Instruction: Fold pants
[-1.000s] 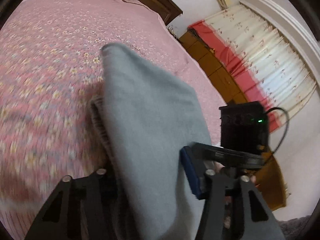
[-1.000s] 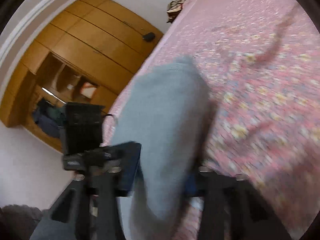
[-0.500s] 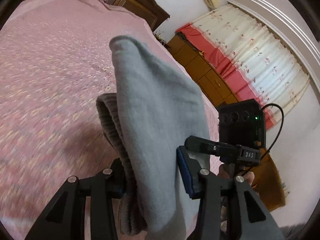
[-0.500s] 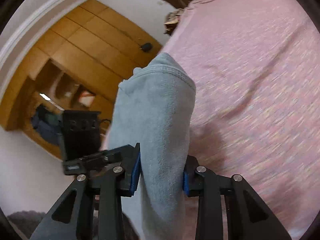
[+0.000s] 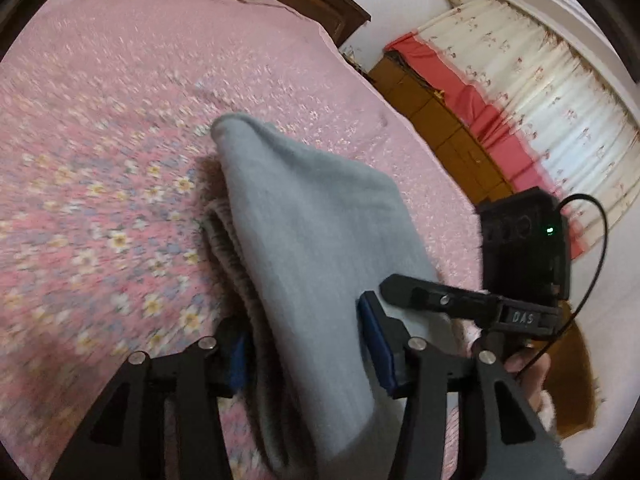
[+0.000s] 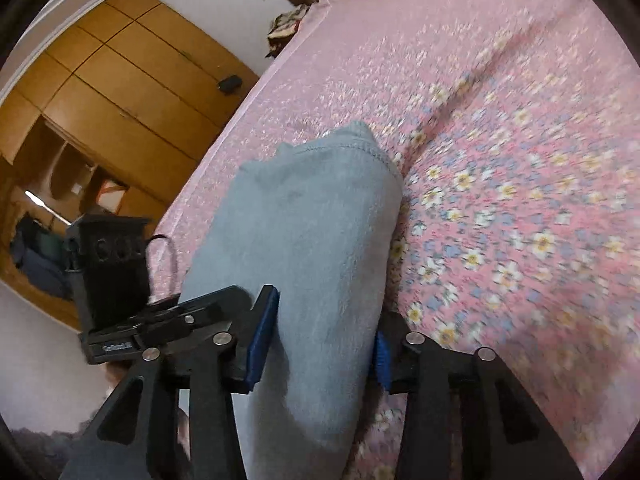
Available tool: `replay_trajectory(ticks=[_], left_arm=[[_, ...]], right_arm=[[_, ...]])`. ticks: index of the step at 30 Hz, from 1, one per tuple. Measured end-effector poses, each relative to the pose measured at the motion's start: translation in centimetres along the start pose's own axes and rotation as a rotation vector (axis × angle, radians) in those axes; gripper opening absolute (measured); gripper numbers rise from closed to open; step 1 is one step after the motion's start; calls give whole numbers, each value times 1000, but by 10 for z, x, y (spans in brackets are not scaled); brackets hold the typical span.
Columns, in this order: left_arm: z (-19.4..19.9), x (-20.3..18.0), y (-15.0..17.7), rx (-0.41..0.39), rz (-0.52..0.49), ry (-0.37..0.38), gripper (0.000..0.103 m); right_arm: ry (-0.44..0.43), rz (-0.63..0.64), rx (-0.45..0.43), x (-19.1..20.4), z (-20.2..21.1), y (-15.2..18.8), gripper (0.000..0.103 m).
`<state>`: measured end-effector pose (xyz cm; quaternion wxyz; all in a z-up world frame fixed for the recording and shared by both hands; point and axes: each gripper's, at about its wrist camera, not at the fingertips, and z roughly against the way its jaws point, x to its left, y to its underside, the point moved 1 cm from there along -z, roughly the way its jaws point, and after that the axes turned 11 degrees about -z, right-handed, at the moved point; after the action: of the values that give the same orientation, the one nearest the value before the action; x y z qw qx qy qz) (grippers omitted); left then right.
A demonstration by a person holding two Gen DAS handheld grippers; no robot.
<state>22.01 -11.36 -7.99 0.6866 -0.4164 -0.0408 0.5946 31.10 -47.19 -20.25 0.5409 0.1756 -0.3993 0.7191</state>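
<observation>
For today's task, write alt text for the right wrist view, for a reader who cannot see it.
Grey pants, folded thick, are clamped between the blue-padded jaws of the right gripper and held over a pink flowered bedspread. To the left, the left gripper grips the same bundle, with a wooden wardrobe behind it.

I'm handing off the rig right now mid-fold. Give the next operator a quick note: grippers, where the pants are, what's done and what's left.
Left gripper: shut on the grey pants, ribbed waistband side.
Right gripper: shut on the same pants, stitched-hem side.
Pants: bunched in layers between both grippers, over the pink floral bedspread; whether they touch it is unclear.
Done: pants gathered and doubled.
Left: probably lay them flat on the bed, finish the fold, release both grippers.
</observation>
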Motion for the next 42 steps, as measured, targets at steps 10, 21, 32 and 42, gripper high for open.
replay_trajectory(ticks=[10, 21, 32, 42], left_arm=[[65, -103, 48, -167, -412, -298, 46], [35, -96, 61, -107, -433, -349, 29], [53, -116, 56, -161, -447, -336, 59], [147, -134, 65, -254, -422, -343, 98]], right_arm=[[99, 237, -370, 54, 91, 65, 33], [86, 96, -197, 13, 61, 82, 22], [238, 253, -298, 53, 72, 108, 31], [157, 232, -466, 76, 139, 155, 74]])
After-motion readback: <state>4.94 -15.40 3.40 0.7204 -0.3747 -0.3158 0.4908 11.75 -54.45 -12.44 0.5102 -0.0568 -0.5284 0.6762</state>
